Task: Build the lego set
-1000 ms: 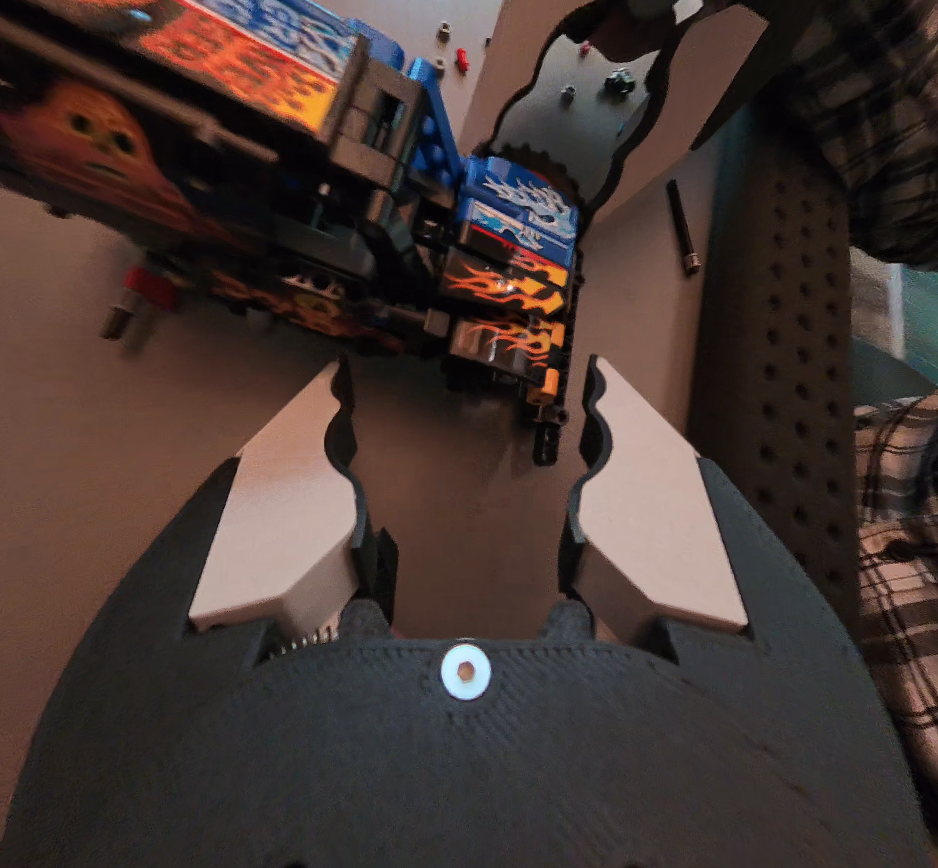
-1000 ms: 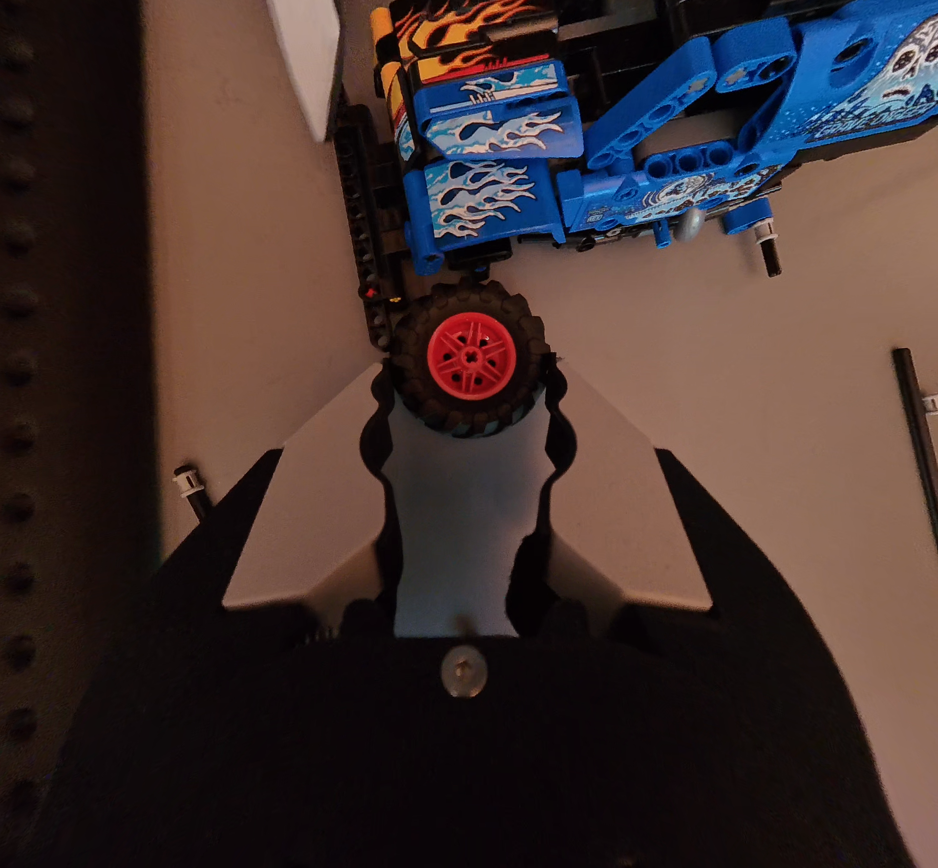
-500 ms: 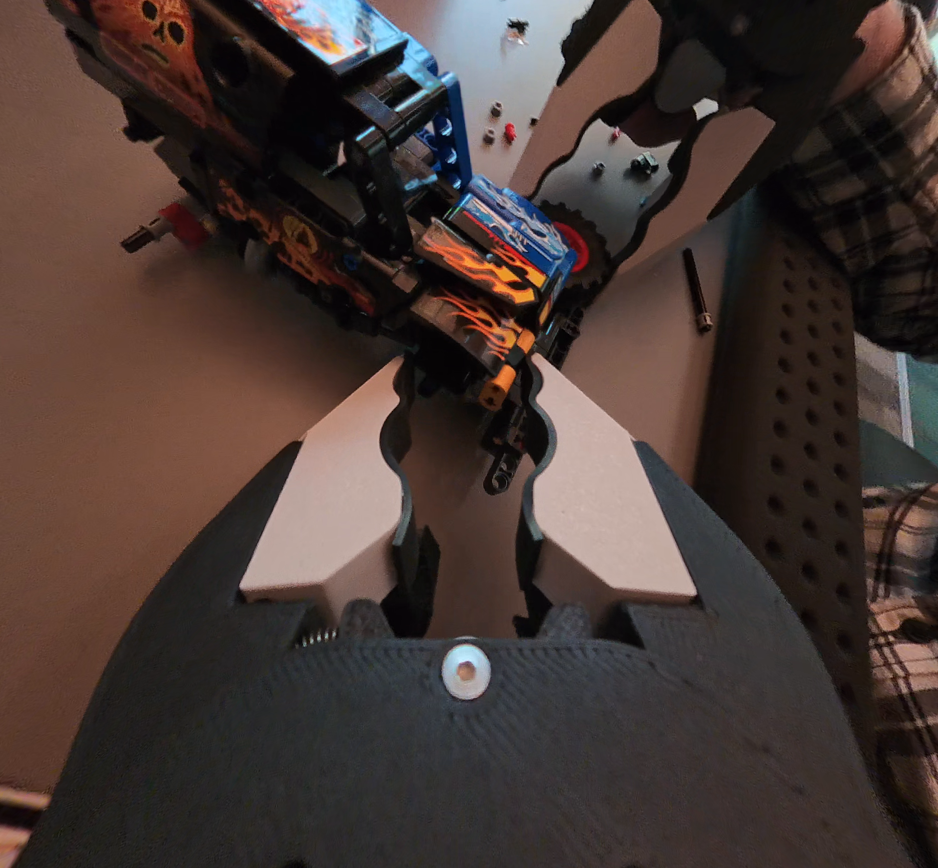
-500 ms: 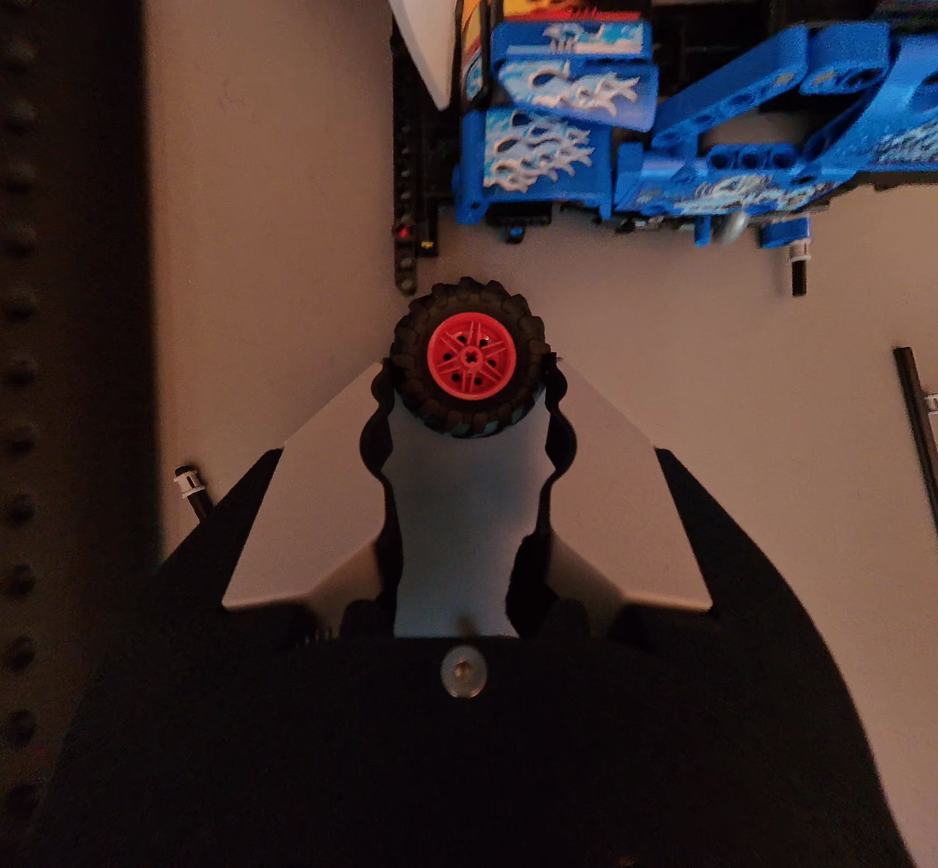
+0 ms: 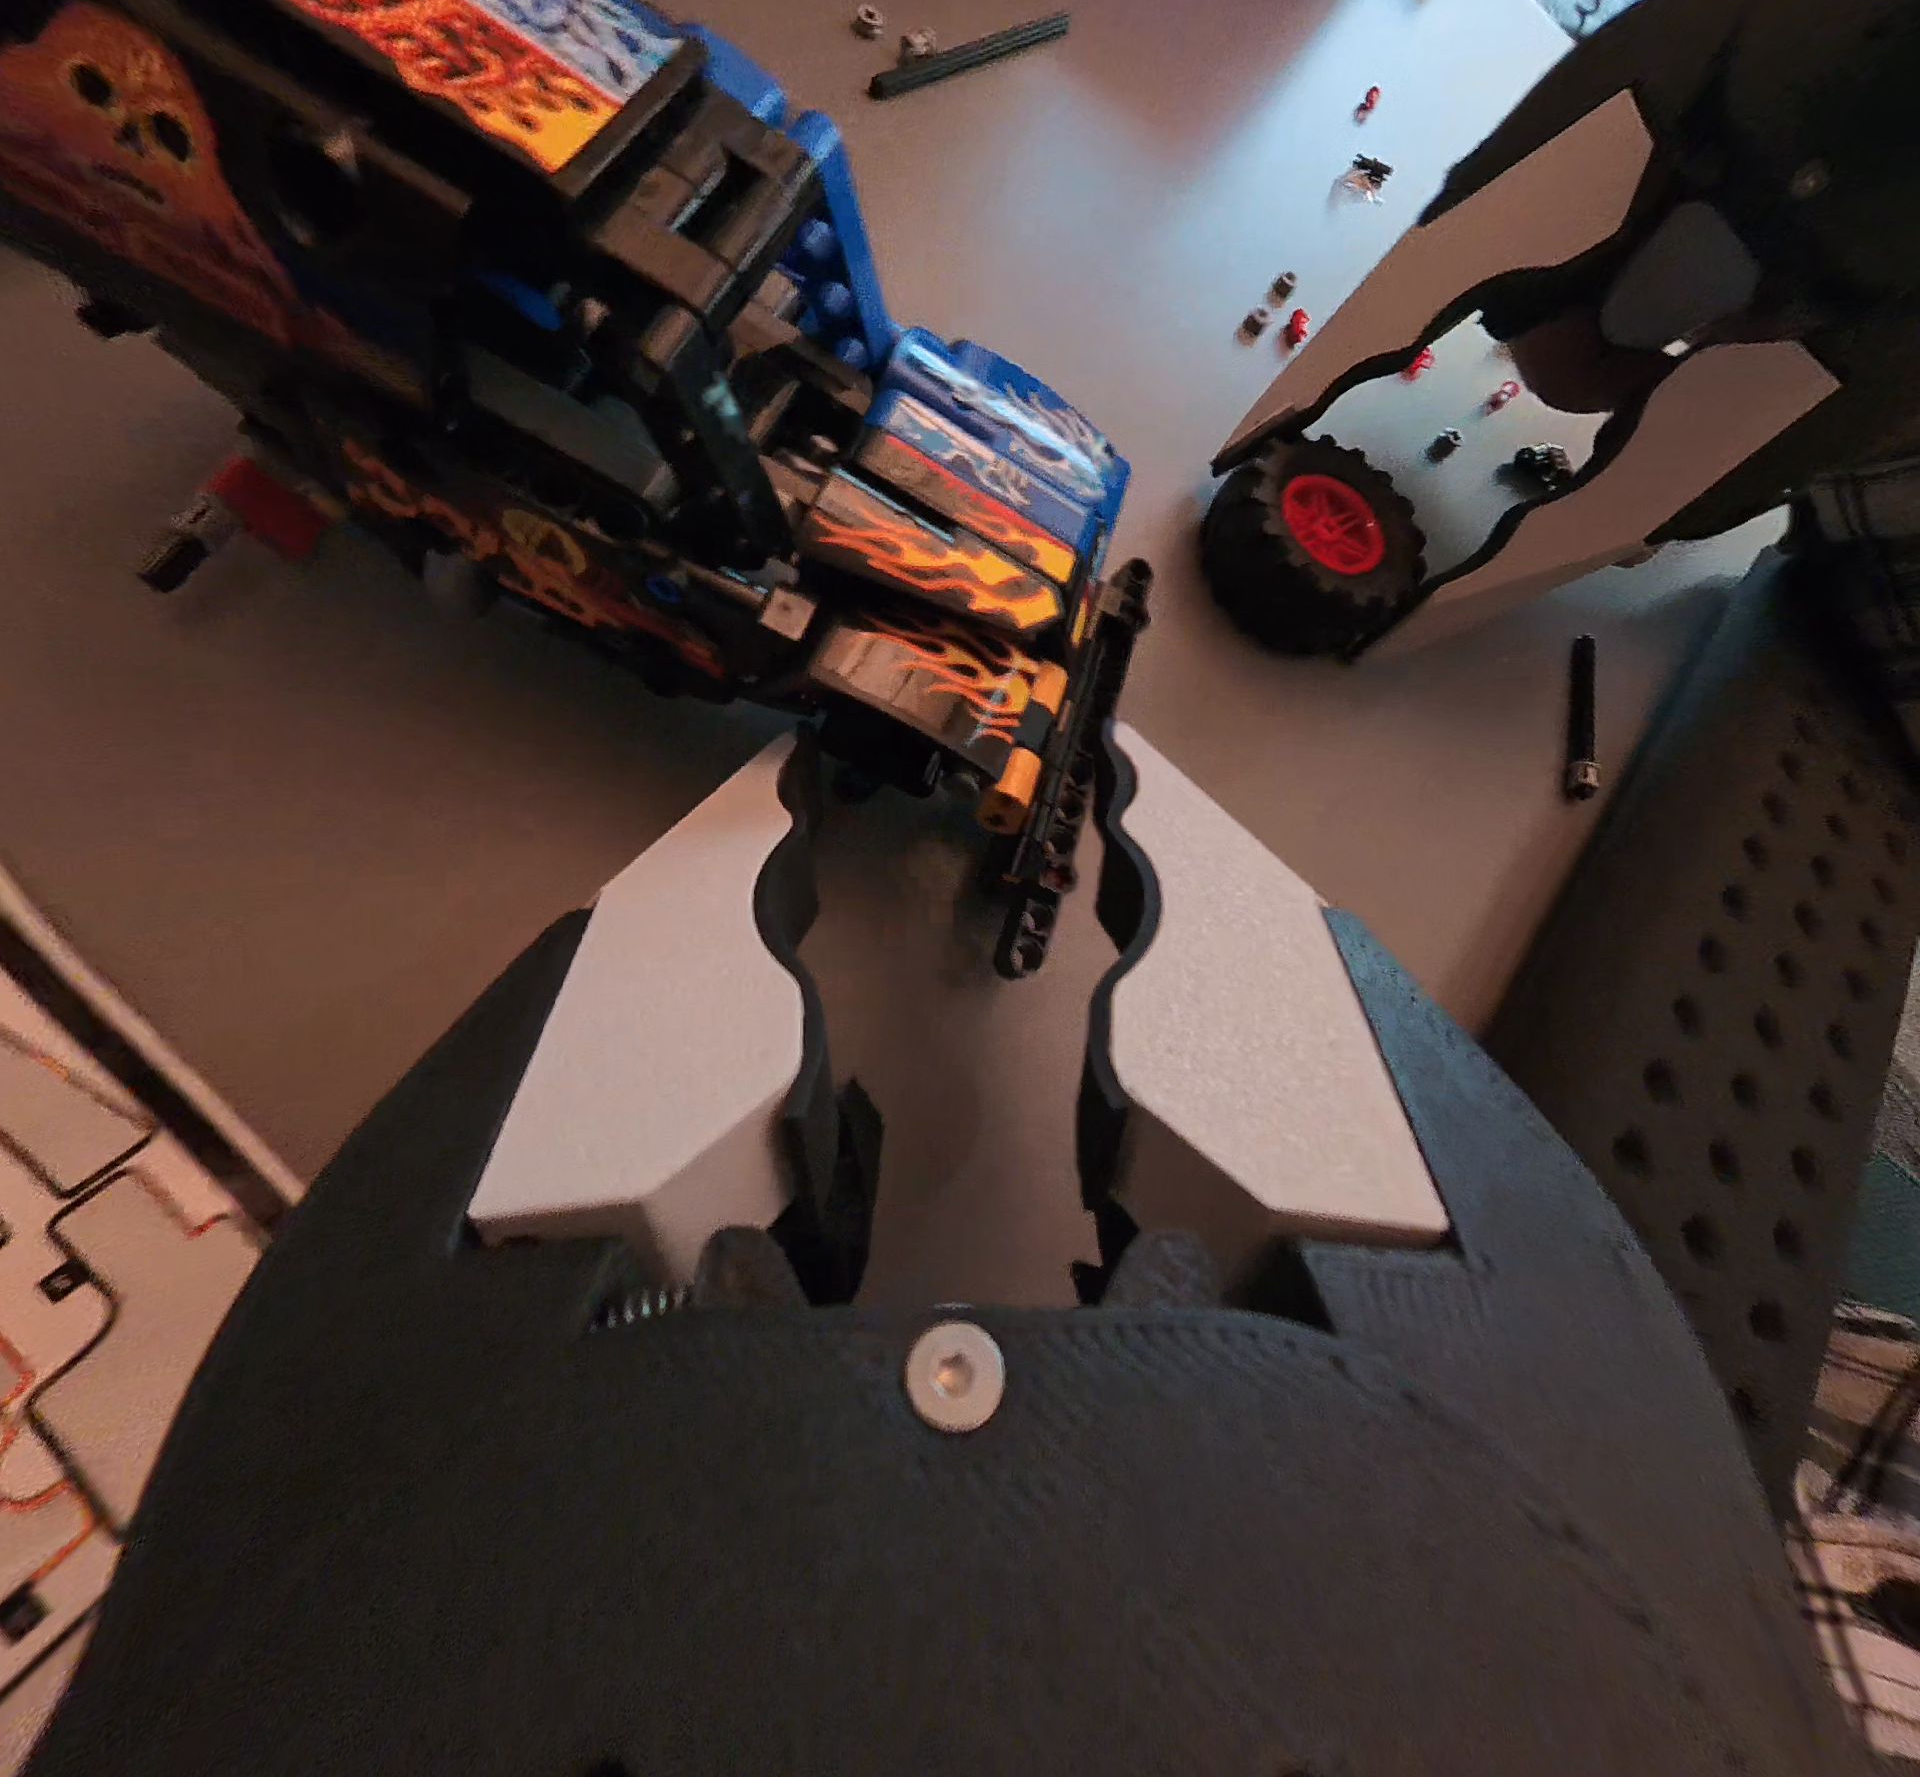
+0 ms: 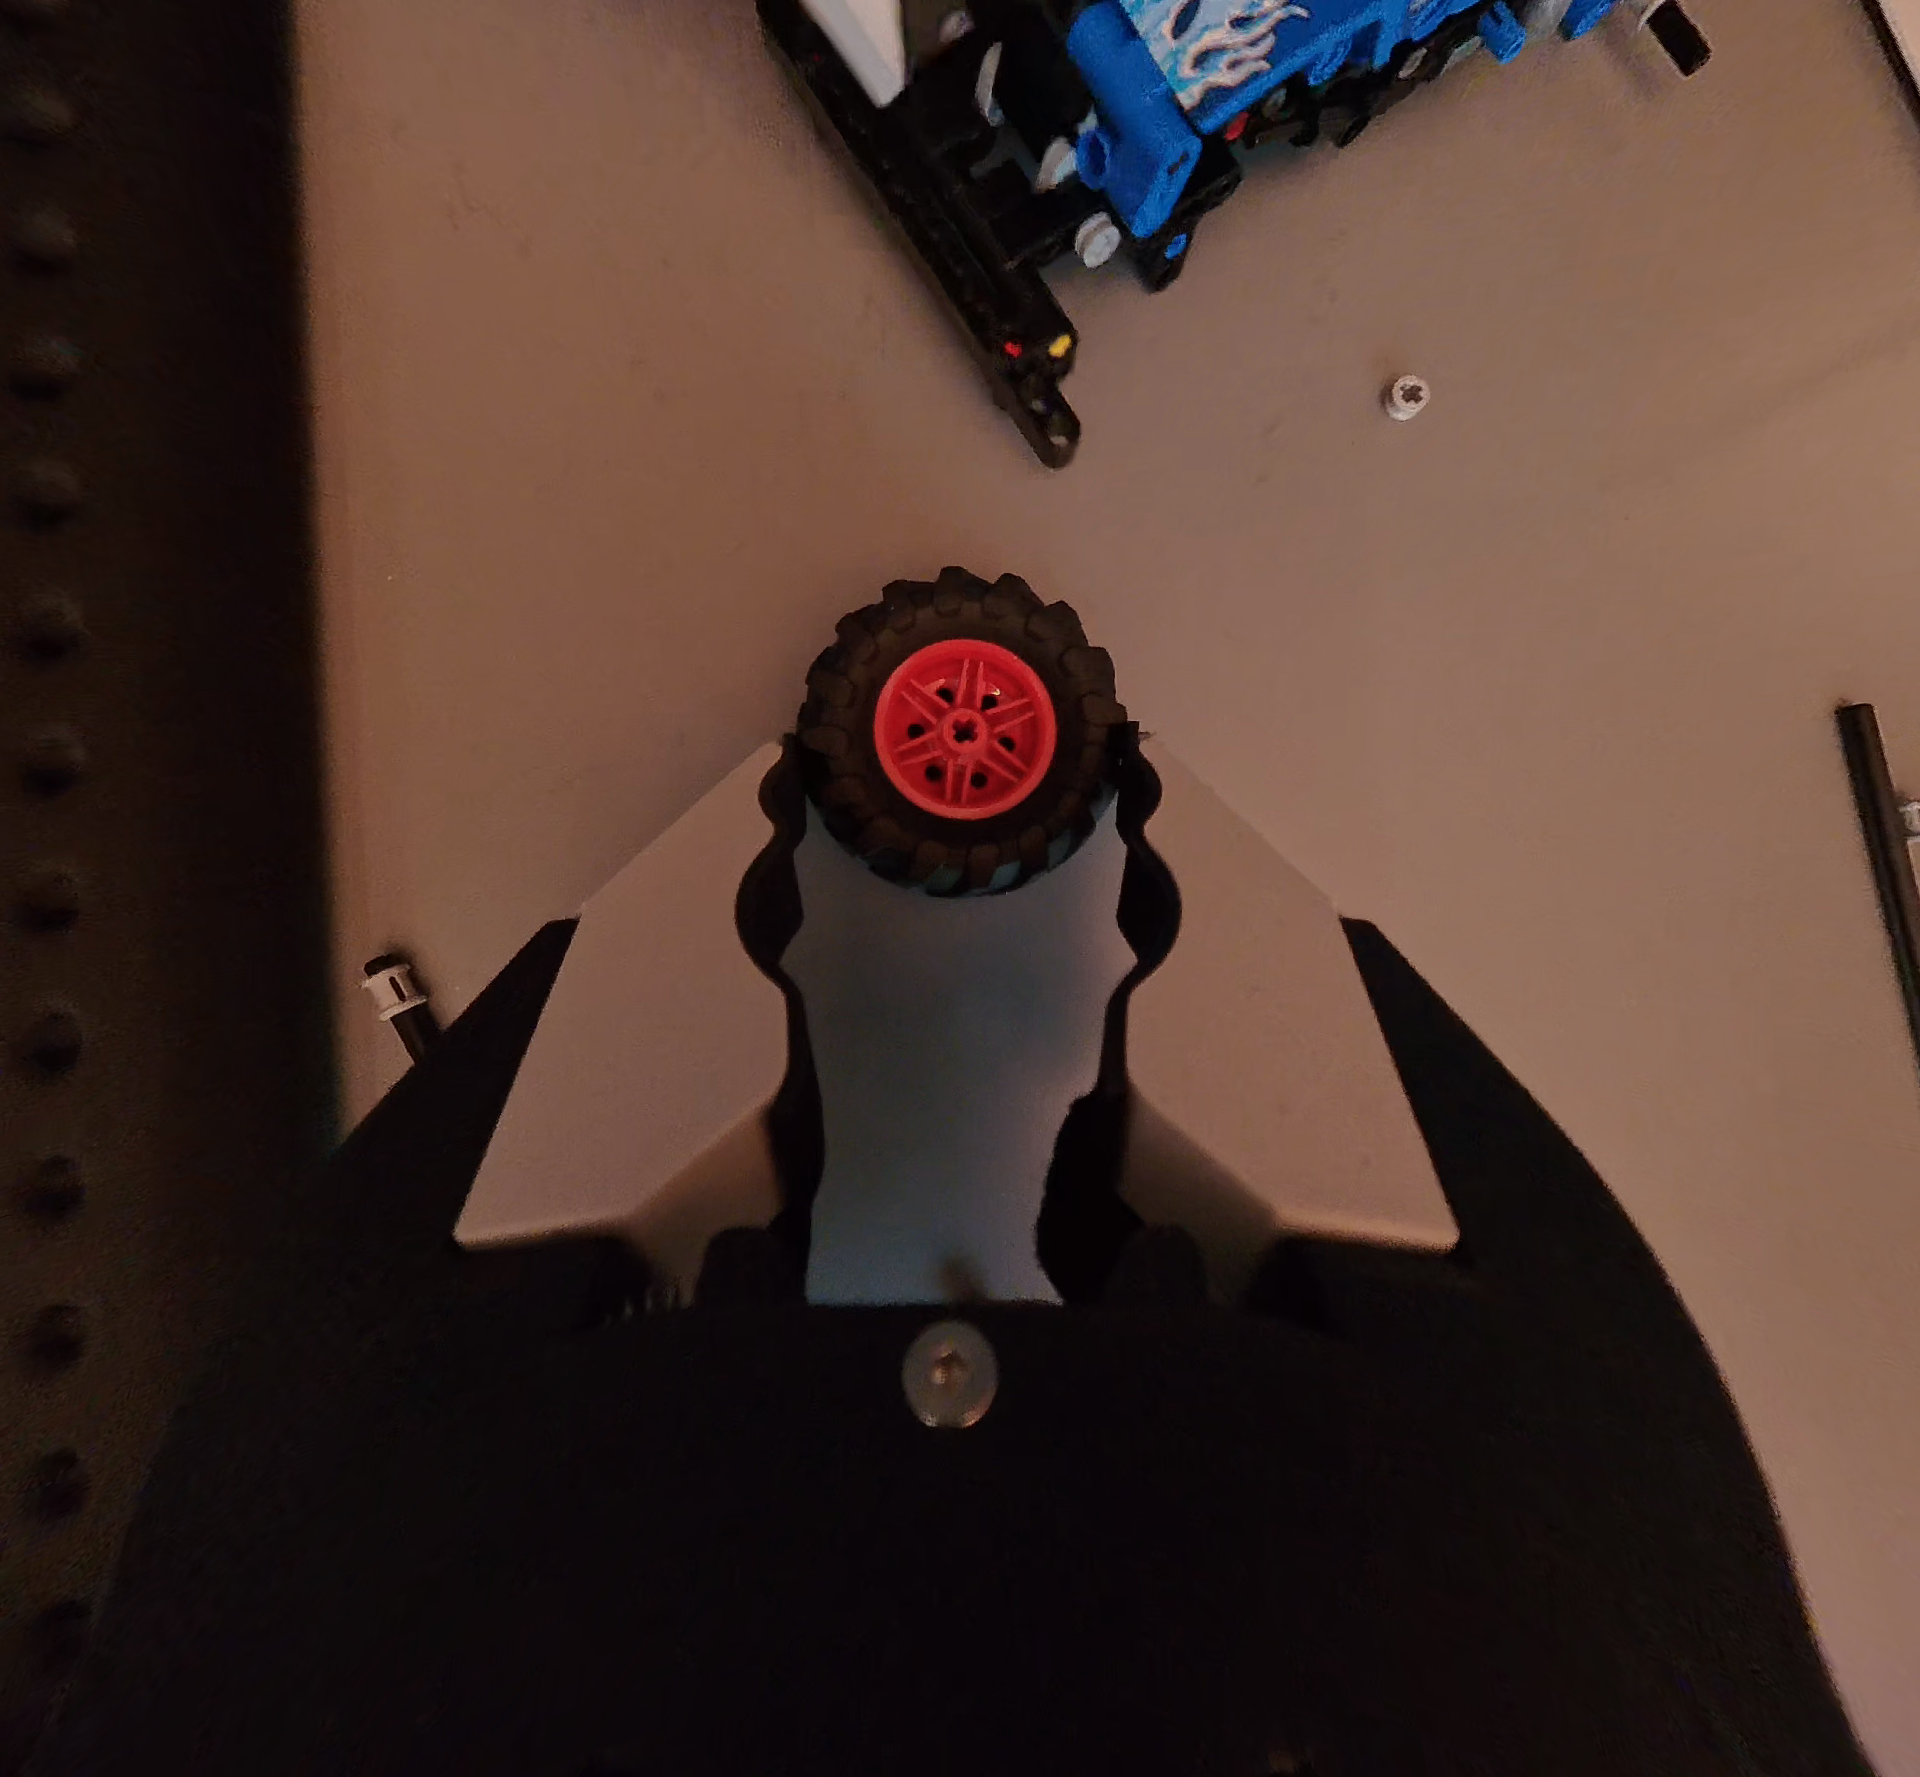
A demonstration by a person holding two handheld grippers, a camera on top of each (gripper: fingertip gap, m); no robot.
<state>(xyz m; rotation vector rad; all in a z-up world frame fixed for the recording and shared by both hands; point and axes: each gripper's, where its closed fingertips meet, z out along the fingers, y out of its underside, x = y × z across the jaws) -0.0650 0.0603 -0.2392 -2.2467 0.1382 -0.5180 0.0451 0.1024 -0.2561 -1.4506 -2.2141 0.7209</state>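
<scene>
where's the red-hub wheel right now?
The wheel sits clamped between the right gripper fingertips, centre of the right wrist view, apart from the truck model. In the left wrist view it shows at right, beyond the truck's front bumper beam.

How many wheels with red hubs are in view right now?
1. The wheel sits between the right gripper fingers, apart from the truck, which shows no wheels fitted. Others may lie beyond the frame or behind the truck.

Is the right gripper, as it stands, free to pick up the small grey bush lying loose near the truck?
Probably not: the right gripper is shut on the wheel, though nothing blocks the bush.
</scene>
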